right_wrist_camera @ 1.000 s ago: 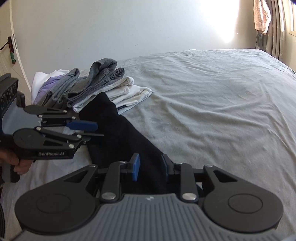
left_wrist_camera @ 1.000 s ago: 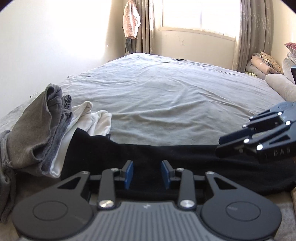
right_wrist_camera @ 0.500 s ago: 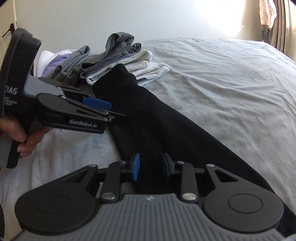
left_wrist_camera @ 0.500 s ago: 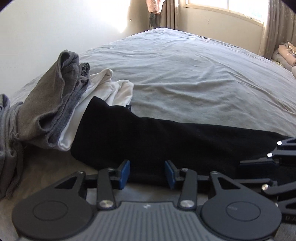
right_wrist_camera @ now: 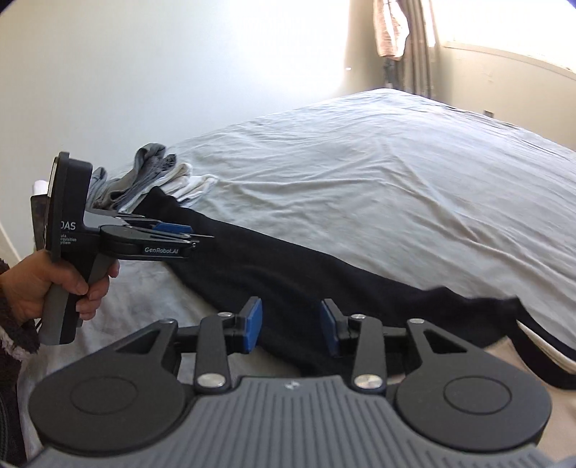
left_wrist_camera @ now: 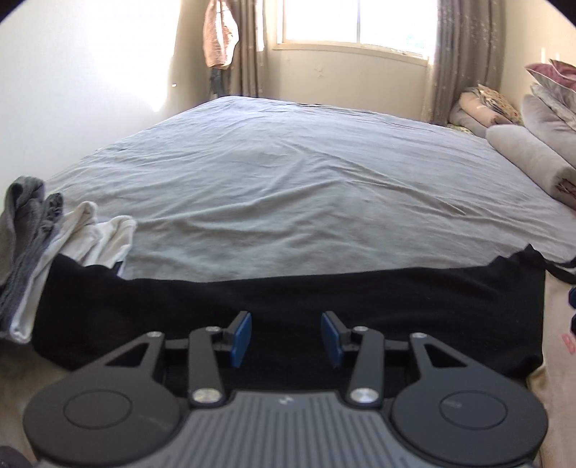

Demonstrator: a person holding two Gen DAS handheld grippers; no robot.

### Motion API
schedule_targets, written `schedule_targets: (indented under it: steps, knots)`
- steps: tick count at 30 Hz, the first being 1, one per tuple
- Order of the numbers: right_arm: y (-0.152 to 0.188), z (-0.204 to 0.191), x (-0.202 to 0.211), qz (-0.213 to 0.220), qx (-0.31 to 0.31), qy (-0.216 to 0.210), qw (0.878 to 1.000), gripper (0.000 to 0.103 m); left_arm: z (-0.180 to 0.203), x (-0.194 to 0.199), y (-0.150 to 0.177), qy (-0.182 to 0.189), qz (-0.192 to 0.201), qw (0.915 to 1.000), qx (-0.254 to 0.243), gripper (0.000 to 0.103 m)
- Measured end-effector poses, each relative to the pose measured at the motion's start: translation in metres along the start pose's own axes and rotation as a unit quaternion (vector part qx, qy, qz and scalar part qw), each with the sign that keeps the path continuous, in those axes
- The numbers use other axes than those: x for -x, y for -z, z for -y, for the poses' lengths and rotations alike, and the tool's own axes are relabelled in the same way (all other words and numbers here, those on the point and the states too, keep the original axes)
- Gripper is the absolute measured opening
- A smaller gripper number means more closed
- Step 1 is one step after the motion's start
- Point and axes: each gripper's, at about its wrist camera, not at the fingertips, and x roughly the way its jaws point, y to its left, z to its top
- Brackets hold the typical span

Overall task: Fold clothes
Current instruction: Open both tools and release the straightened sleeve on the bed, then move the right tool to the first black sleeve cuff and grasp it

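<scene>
A black garment (left_wrist_camera: 288, 298) lies in a long folded strip along the near edge of the bed, and it shows in the right wrist view as black garment (right_wrist_camera: 306, 273). My left gripper (left_wrist_camera: 286, 338) hovers over its near edge, its jaws opening, and the blue pads press on nothing. A hand holds that same left gripper (right_wrist_camera: 194, 235) at the strip's left part. My right gripper (right_wrist_camera: 291, 325) stands over the strip's right part, jaws opening, with cloth below the pads but not pinched.
A pile of folded grey and white clothes (left_wrist_camera: 43, 252) touches the garment's left end. The grey bed sheet (left_wrist_camera: 306, 187) stretches far ahead. Pillows and rolled blankets (left_wrist_camera: 532, 158) line the right side. A window (left_wrist_camera: 352, 25) and a hanging pink cloth (left_wrist_camera: 219, 39) are behind.
Both grippers' jaws have widened. The right gripper slid right along the black strip, away from the left one, and dropped out of the left wrist view. The garment lies flat.
</scene>
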Motion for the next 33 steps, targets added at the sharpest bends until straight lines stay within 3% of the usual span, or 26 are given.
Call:
schedule_targets:
  steps: [3,4,8,13,17,20,24,27,33]
  knots:
    - [0.025,0.026,0.042,0.001,-0.031,0.05,0.998,0.041,0.015,-0.016,0.009,-0.034,-0.038,0.9978,-0.043,0.052]
    - [0.034,0.034,0.055,0.002,-0.042,0.067,0.997,0.041,0.017,-0.014,0.009,-0.051,-0.038,0.9971,-0.041,0.056]
    - [0.068,0.062,0.11,0.014,-0.092,0.126,0.988,0.044,0.017,0.003,-0.003,-0.067,-0.037,0.9971,-0.004,0.054]
    - [0.101,0.085,0.166,0.027,-0.135,0.201,0.97,0.047,0.033,0.031,-0.013,-0.042,-0.021,0.9987,0.023,0.055]
    - [0.123,0.099,0.202,0.038,-0.163,0.254,0.953,0.052,0.058,0.045,-0.016,-0.041,-0.013,0.999,0.01,0.057]
    - [0.138,0.107,0.221,0.048,-0.187,0.274,0.942,0.056,0.077,0.056,-0.019,-0.051,-0.008,0.9987,0.002,0.057]
    - [0.158,0.122,0.246,0.06,-0.235,0.287,0.927,0.059,0.095,0.082,-0.022,-0.024,-0.01,0.9995,0.018,0.057]
    - [0.17,0.138,0.266,0.077,-0.287,0.292,0.909,0.06,0.109,0.102,-0.024,-0.006,-0.021,0.9991,0.035,0.058]
    - [0.197,0.162,0.302,0.133,-0.366,0.299,0.871,0.064,0.147,0.134,-0.014,0.039,-0.019,0.9989,0.02,0.064]
